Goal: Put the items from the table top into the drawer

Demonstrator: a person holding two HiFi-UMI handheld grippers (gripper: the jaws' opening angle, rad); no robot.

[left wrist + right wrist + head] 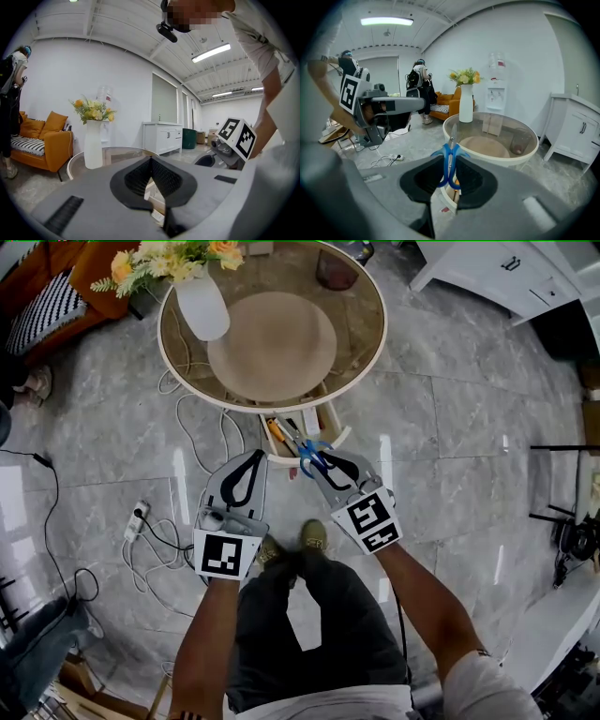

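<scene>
A round glass-topped table [361, 362] carries a white vase of flowers [202, 306], a beige round mat [272, 343] and a dark glass [336, 270]. Under its near edge a white drawer [334, 424] stands pulled out, with several small items inside. My right gripper [320, 462] is shut on blue-handled scissors [308, 457]; it hangs over the drawer's front. In the right gripper view the scissors [450, 161] stand upright between the pads, blades pointing up. My left gripper [257, 458] hovers beside the drawer's left front corner, shut and empty, as the left gripper [151, 163] view confirms.
A power strip [139, 515] and white cables lie on the marble floor at the left. An orange sofa [56, 287] stands at the far left, a white cabinet [506, 273] at the far right. My feet [314, 535] are just behind the grippers. People [419, 79] stand further off.
</scene>
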